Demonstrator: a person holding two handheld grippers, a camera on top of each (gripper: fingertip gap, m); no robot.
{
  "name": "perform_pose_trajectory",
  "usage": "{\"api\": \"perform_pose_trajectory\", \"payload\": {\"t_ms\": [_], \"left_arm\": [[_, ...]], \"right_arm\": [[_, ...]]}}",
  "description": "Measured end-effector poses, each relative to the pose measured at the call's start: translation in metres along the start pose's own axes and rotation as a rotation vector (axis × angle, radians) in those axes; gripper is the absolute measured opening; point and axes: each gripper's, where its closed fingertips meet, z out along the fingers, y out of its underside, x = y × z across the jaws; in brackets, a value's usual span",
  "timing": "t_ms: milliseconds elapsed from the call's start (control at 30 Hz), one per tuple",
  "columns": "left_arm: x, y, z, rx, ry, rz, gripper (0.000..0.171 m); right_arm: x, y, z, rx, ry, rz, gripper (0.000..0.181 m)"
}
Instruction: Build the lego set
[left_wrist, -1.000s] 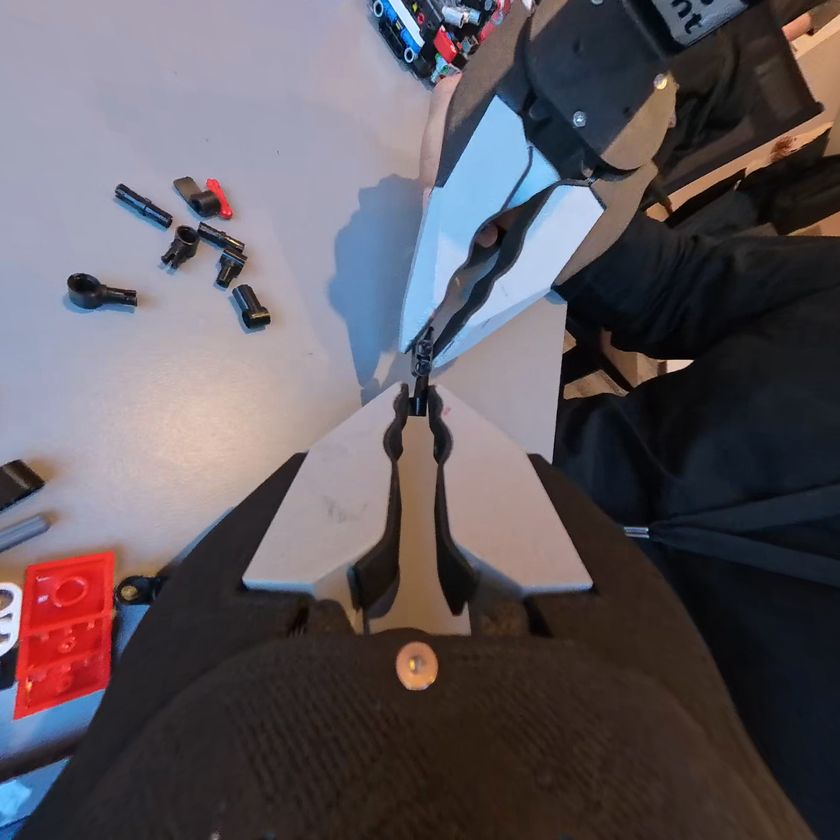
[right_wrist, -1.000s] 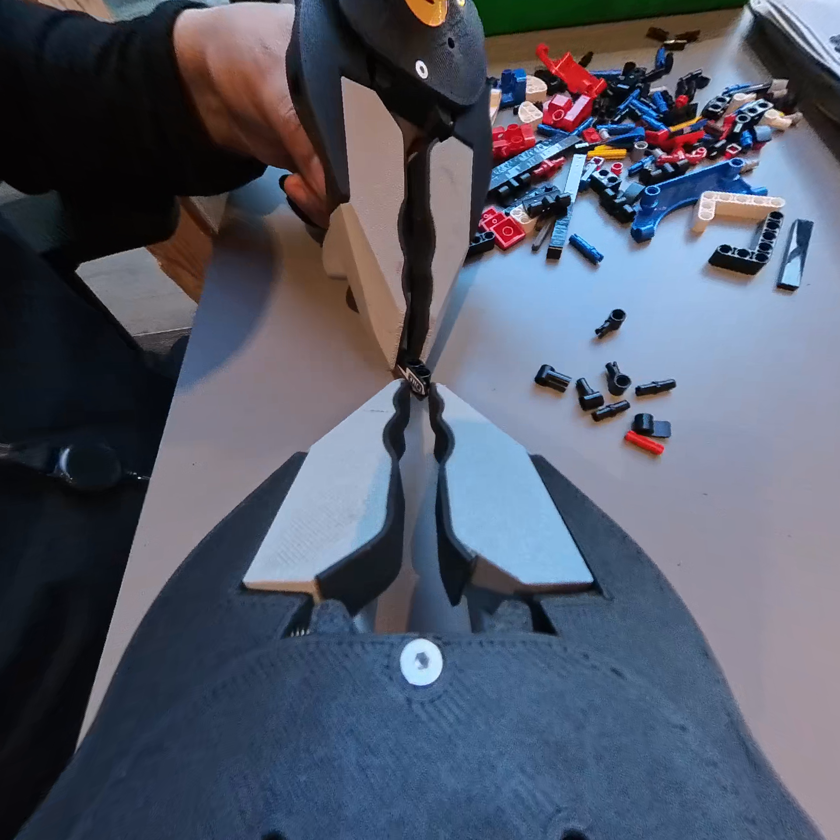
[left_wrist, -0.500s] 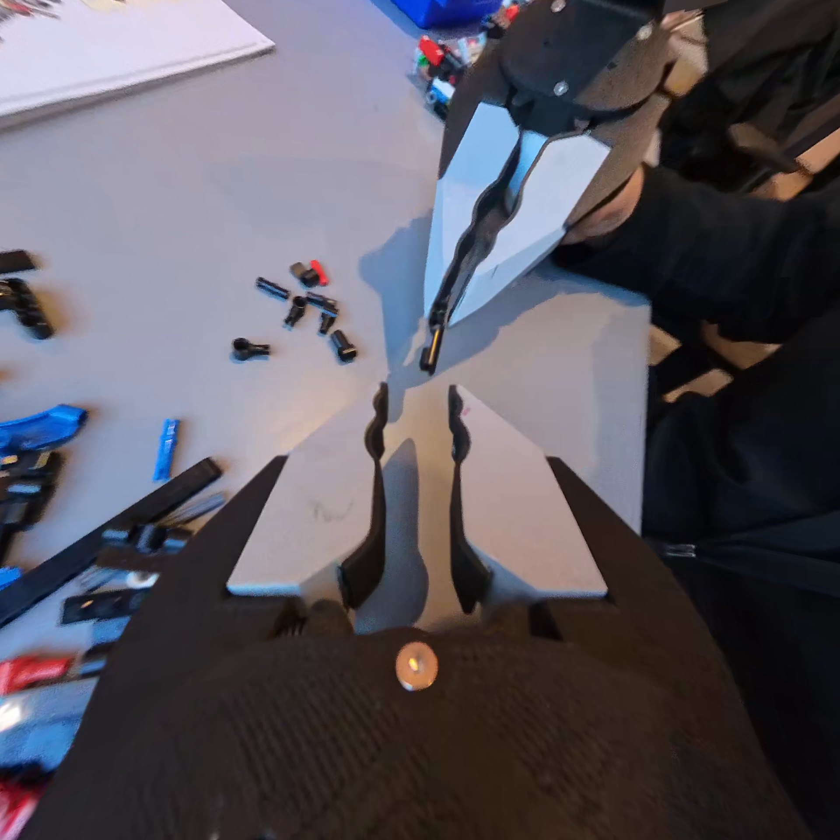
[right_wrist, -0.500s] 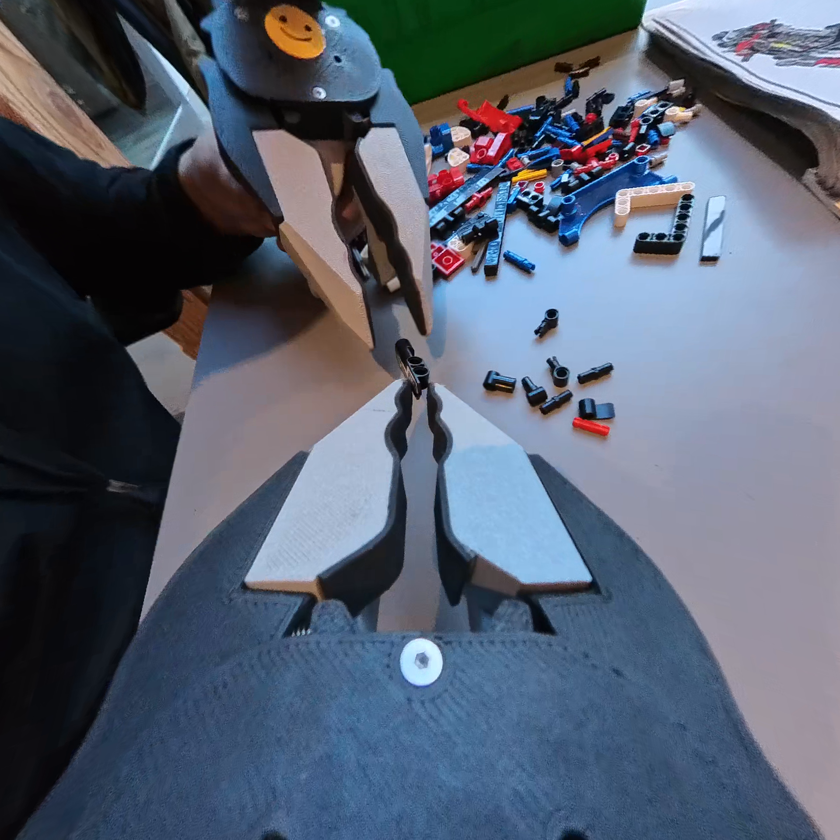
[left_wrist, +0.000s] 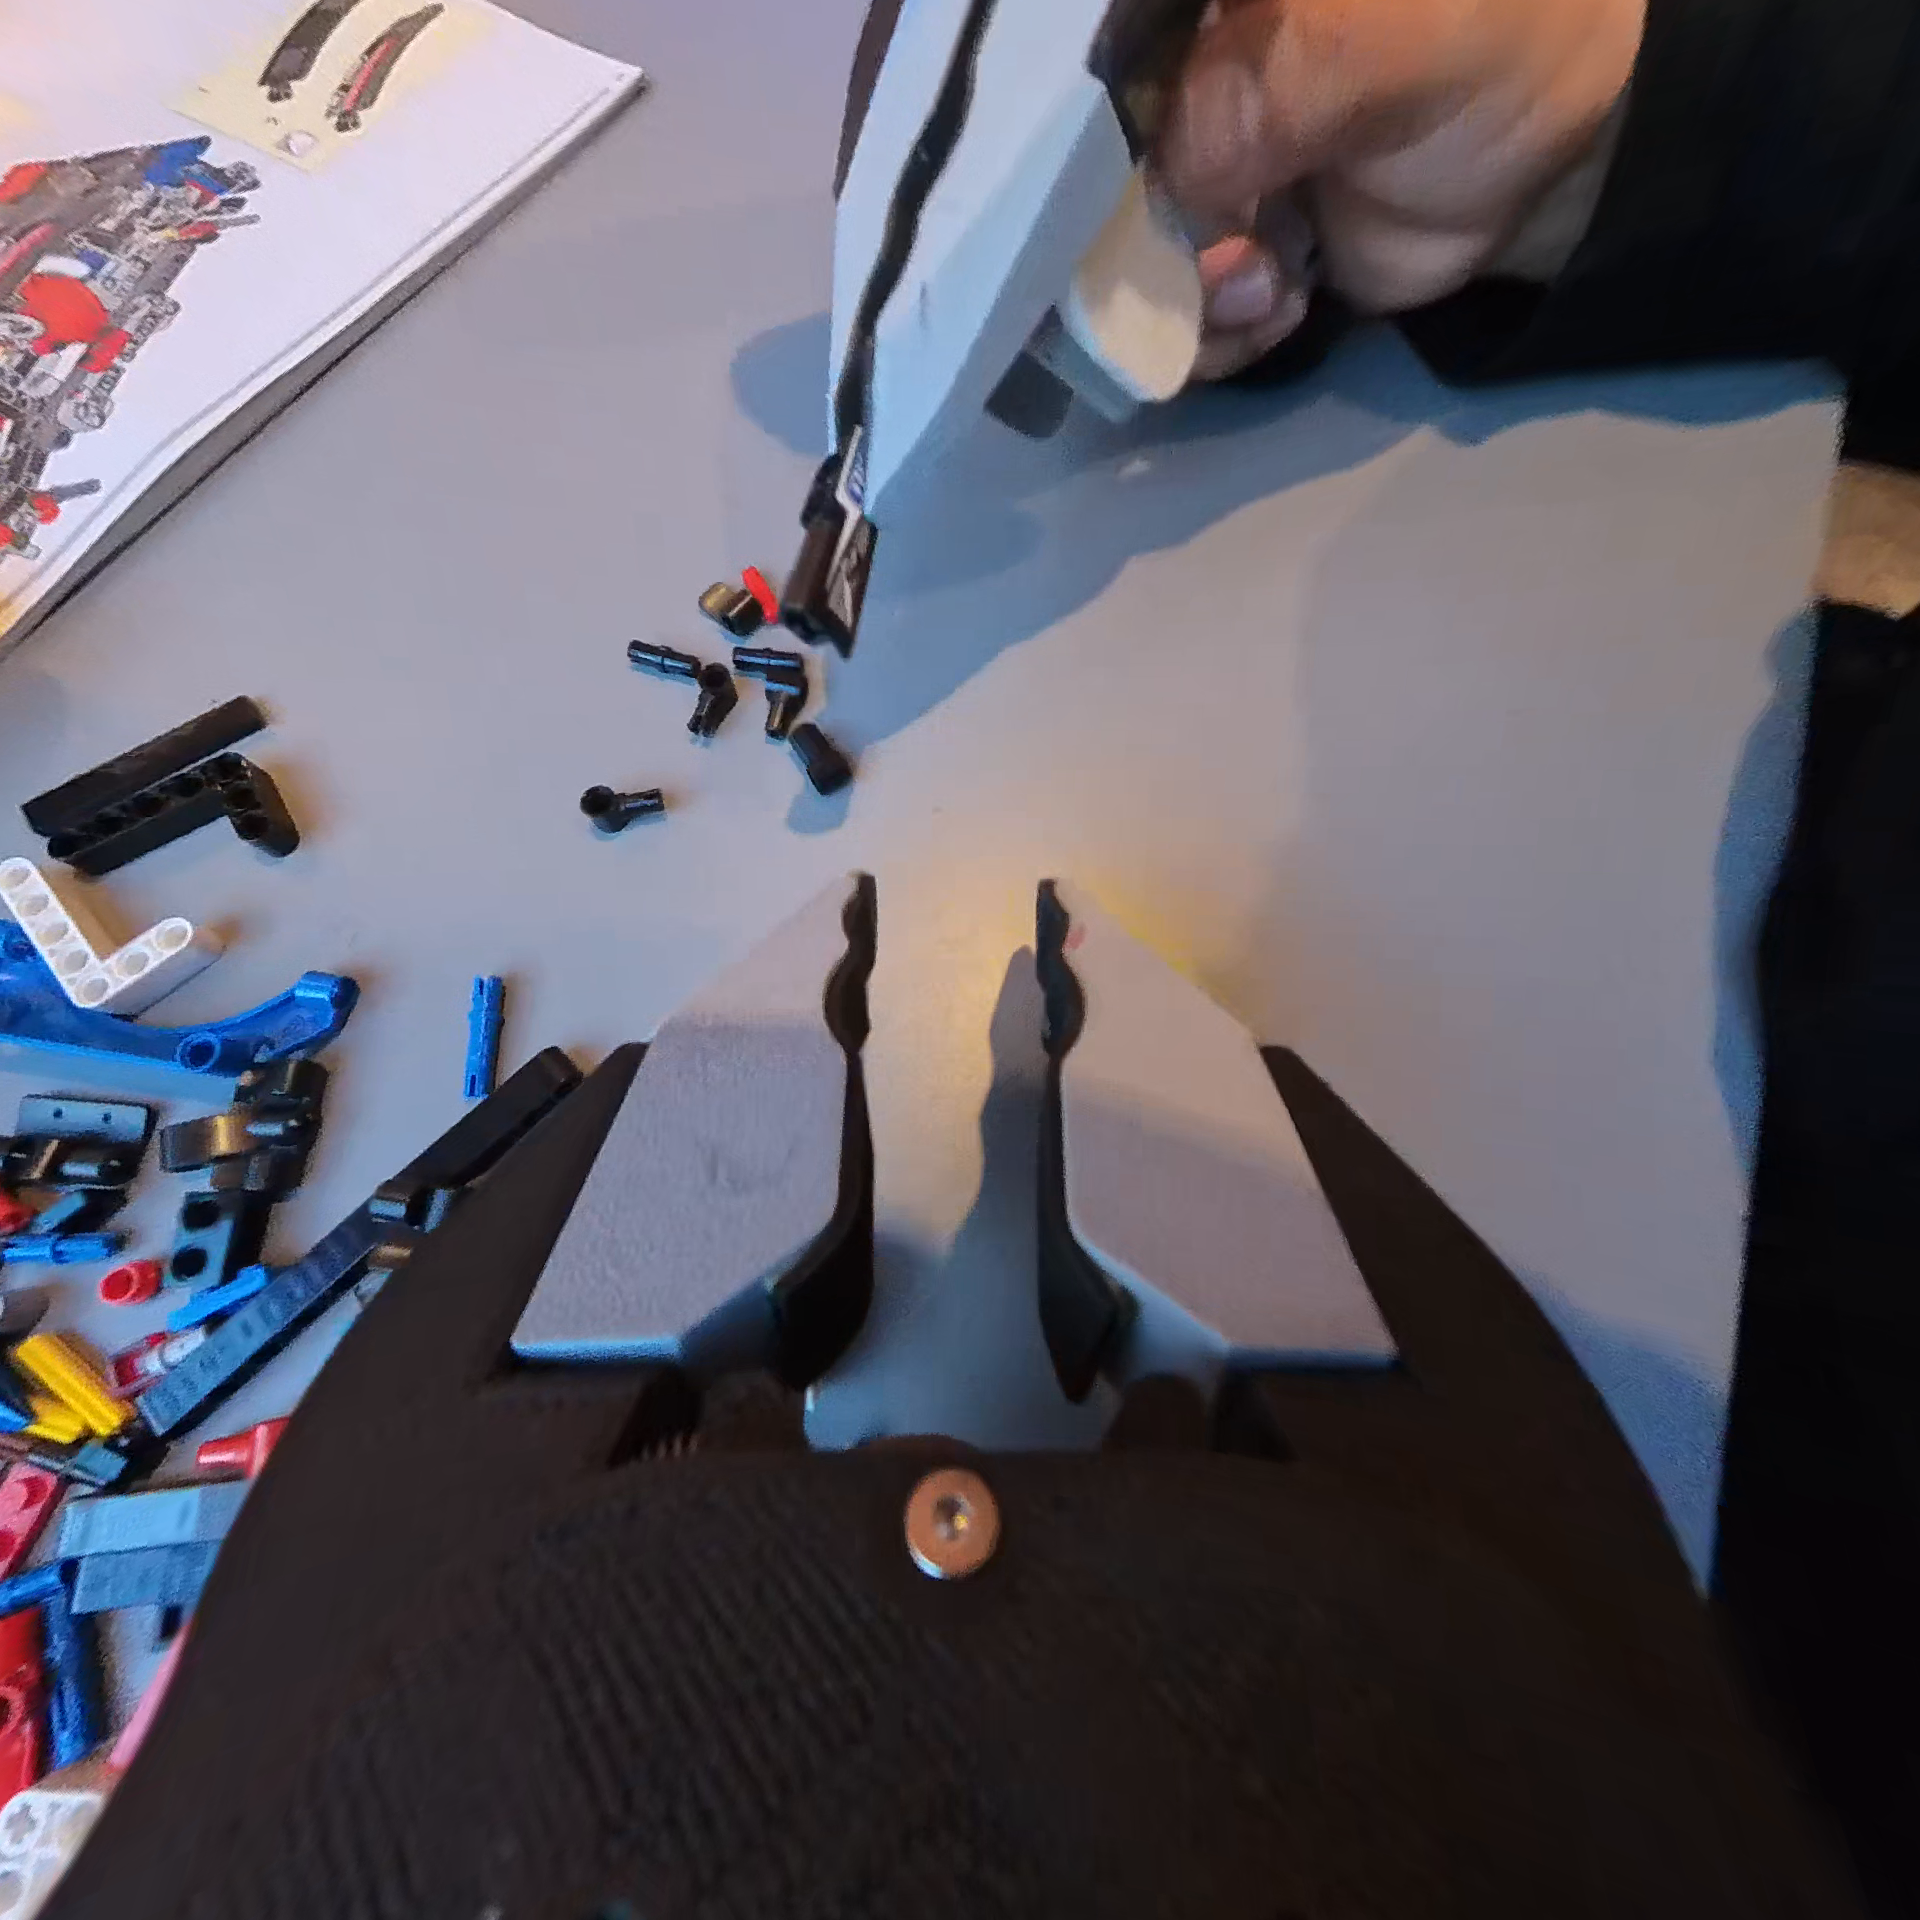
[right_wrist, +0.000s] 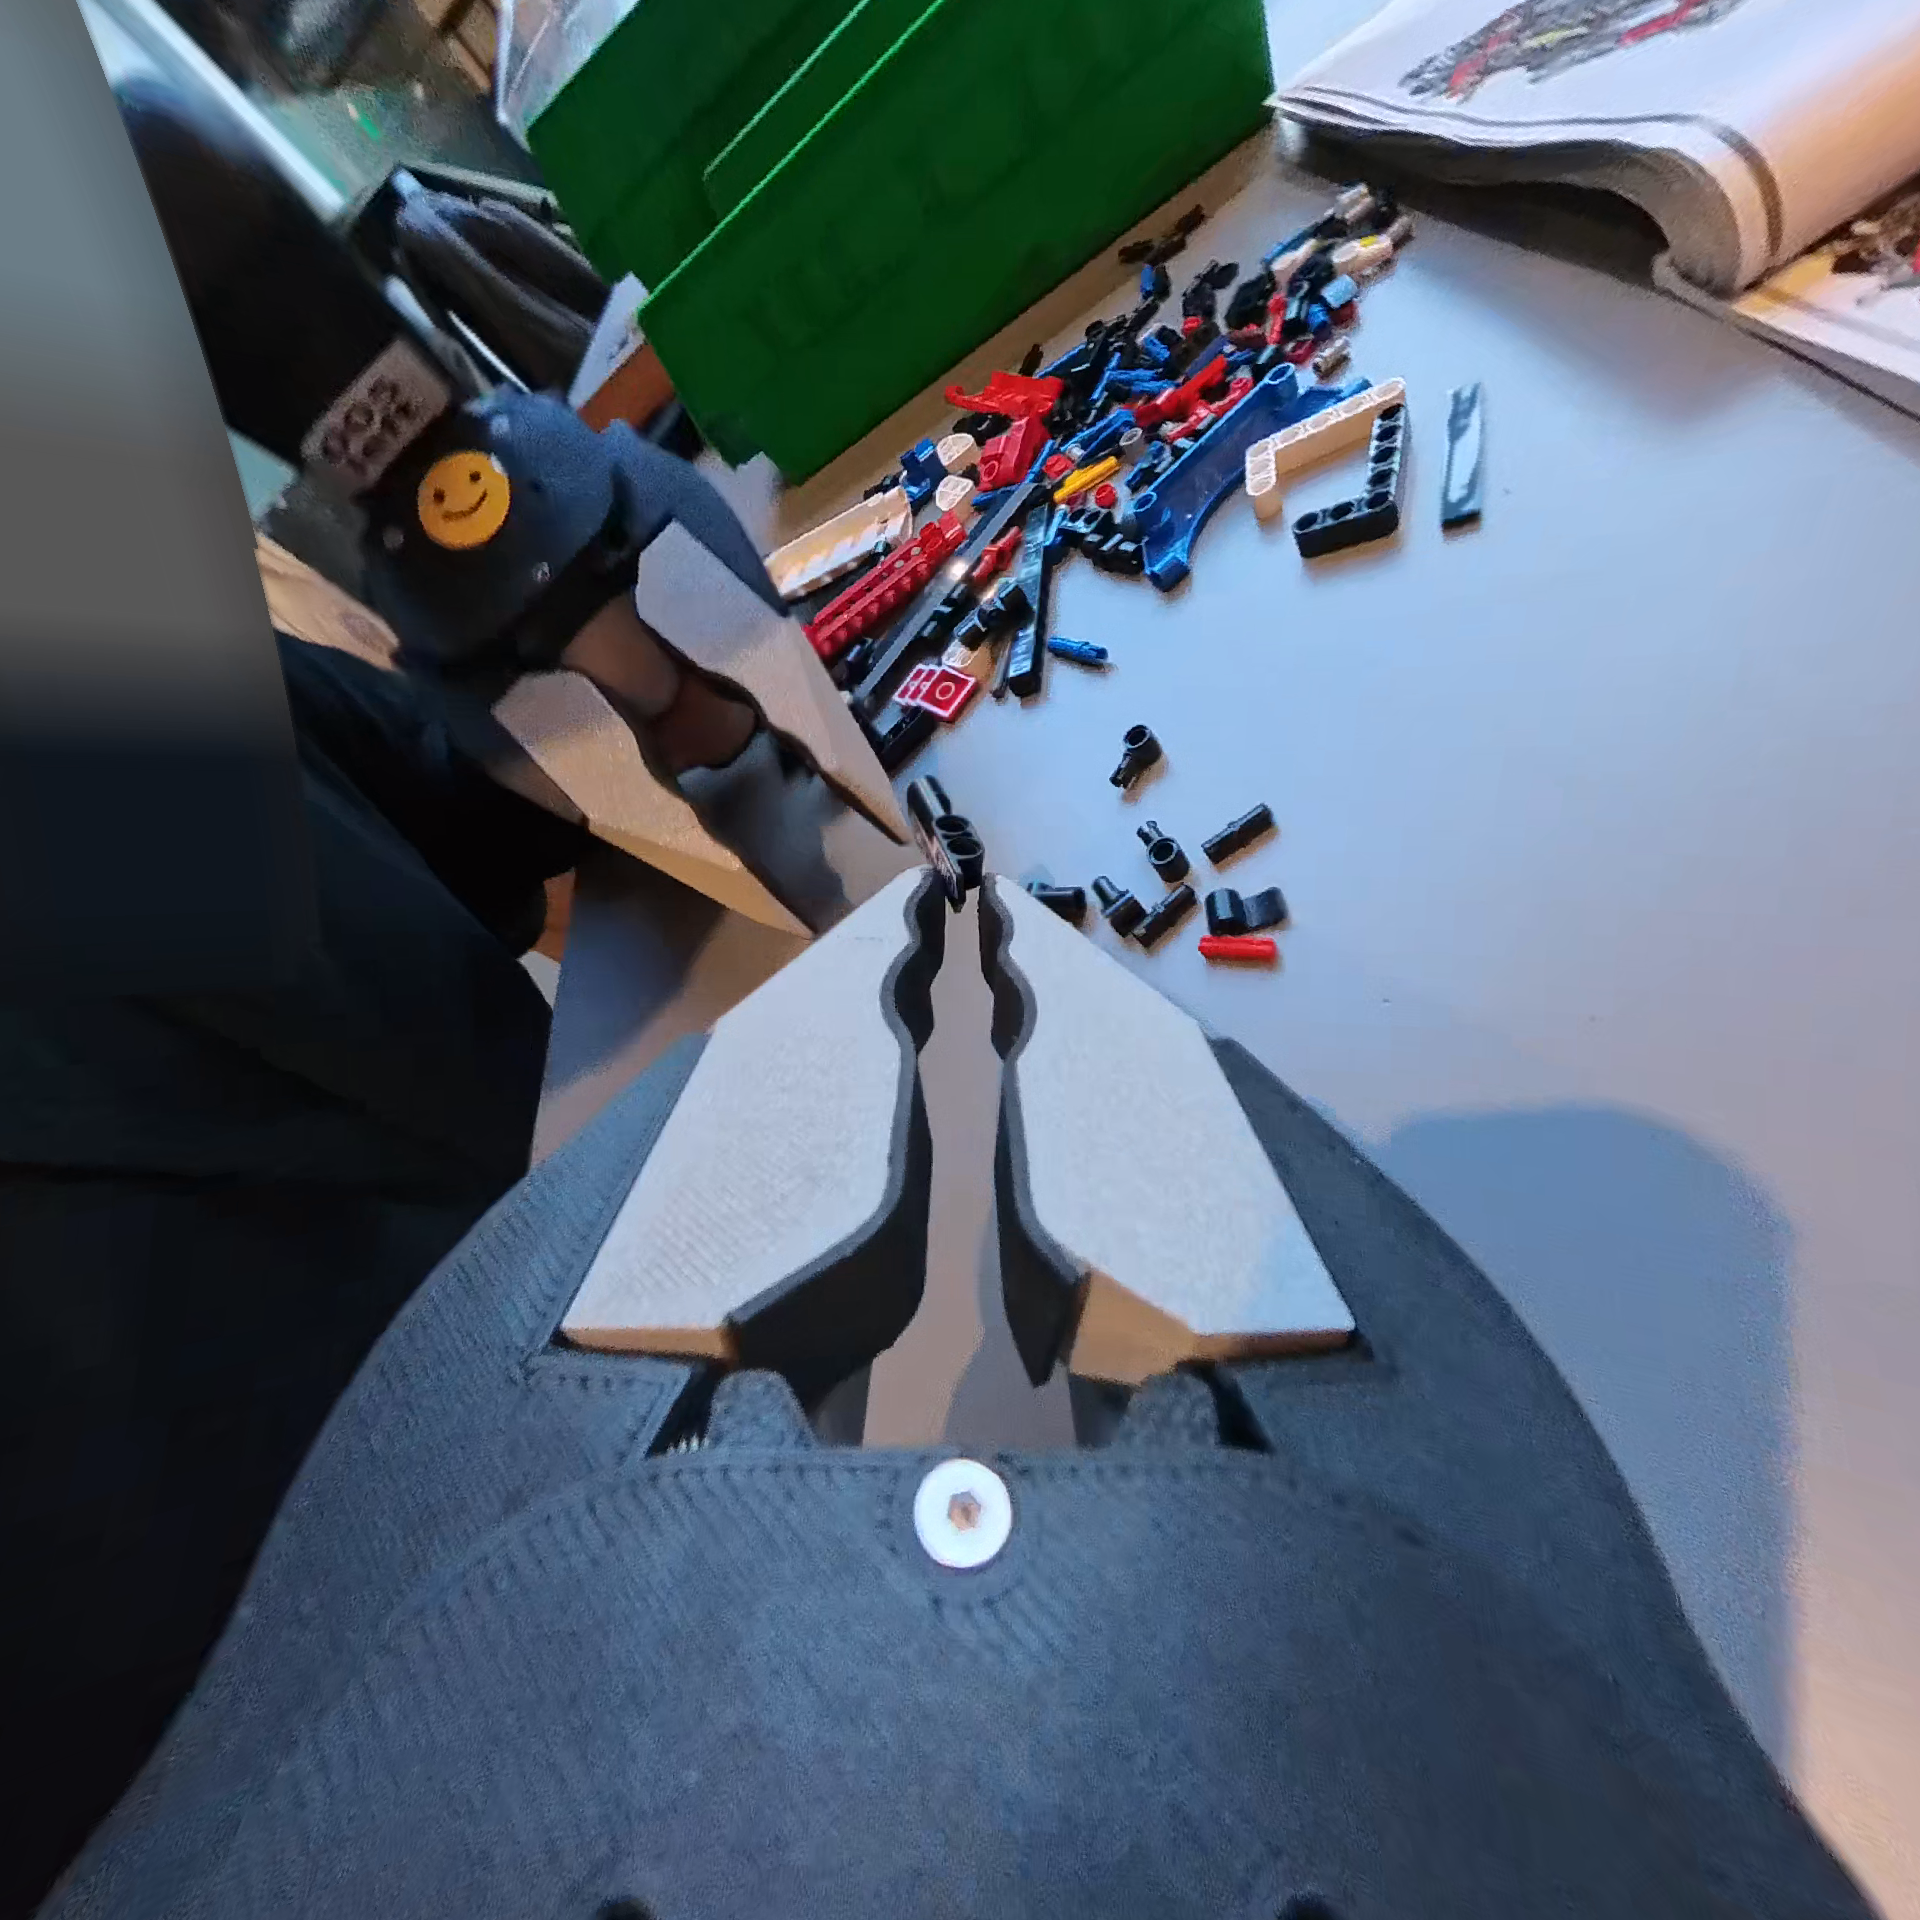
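1. Lego parts (right_wrist: 1174, 457) lie in a loose heap at the far middle of the grey table (right_wrist: 1558, 831), with green bins (right_wrist: 914, 208) behind it and the booklet (right_wrist: 1662, 114) far right.
2. Left gripper (left_wrist: 951, 894) hovers released and empty, jaws well apart over bare table; the heap is on its left (blurred near the edge).
3. Small black pins (left_wrist: 727, 686) sit in a cluster in the middle, a red pin (right_wrist: 1236, 948) at its edge.
4. Right gripper (right_wrist: 958, 883) is clenched on a small black piece (right_wrist: 948, 836), pinched only at the very tips, just beside the cluster.
5. Risks, as I judge them: so shallow a pinch could let the piece twist or pop out if pressed onto a pin off-axis; lowering it could also knock the loose pins, which would roll, since nothing steadies them.
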Motion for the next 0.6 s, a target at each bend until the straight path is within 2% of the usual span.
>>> {"api": "perform_pose_trajectory", "payload": {"t_ms": [267, 600], "left_arm": [[-0.007, 0.005, 0.007, -0.042, -0.084, 0.060, 0.024], [0.003, -0.013, 0.005, 0.053, -0.095, 0.150, 0.026]], "right_arm": [[-0.001, 0.001, -0.003, 0.025, -0.044, 0.125, 0.003], [-0.018, 0.020, 0.012, -0.084, -0.160, 0.267, 0.003]]}}
